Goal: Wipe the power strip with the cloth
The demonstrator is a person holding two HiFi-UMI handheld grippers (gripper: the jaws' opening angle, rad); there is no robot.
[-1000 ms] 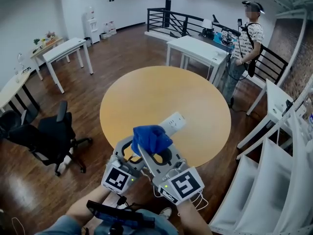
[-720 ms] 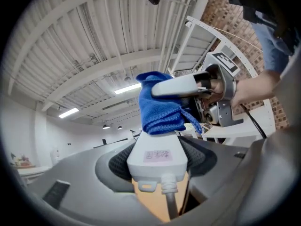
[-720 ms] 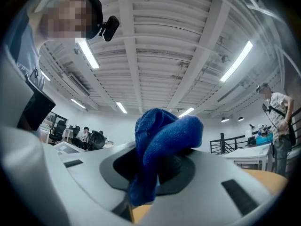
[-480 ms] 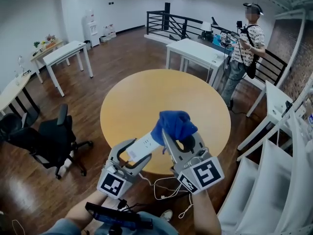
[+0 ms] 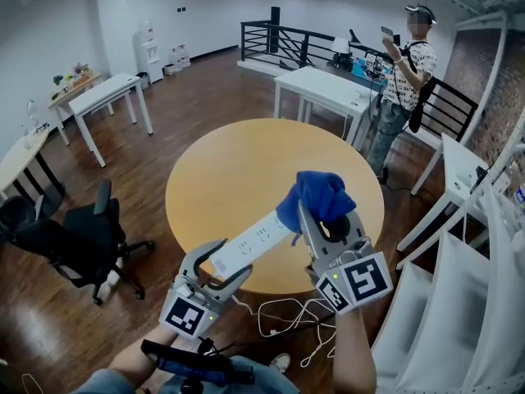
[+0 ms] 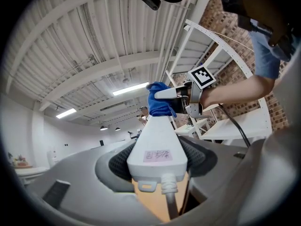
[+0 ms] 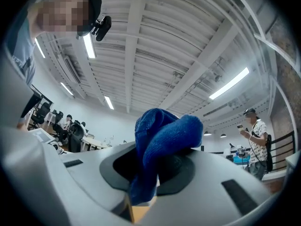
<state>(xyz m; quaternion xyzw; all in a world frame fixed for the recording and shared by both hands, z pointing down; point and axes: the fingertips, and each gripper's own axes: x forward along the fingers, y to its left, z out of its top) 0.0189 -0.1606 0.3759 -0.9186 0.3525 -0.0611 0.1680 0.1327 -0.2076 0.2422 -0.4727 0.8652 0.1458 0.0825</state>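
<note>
- Grippers: the left gripper (image 5: 223,263) is clamped on the power strip (image 5: 256,239), its jaws standing wide with the dark pads pressed on both sides of the strip's cable end; the right gripper (image 5: 327,220) is clenched on the cloth (image 5: 318,195), with blue folds bulging out above its jaws and a tail hanging down between them
- Power strip: white and long, held in the air over the near edge of the round wooden table (image 5: 238,158), not resting on it; its socket face is turned up toward the head camera; it runs from the left gripper up and to the right, toward the cloth
- Cloth: a bunched blue wad, pressed against the far end of the strip; the left gripper view shows it sitting right at that end, with the right gripper behind it
- Cable: a white cord (image 5: 287,317) leaves the strip's near end and hangs in loose loops below the table edge, between the two forearms
- Surroundings: a person (image 5: 404,68) stands at the back beside a white table (image 5: 324,84); a black office chair (image 5: 78,240) sits on the wooden floor to the left
</note>
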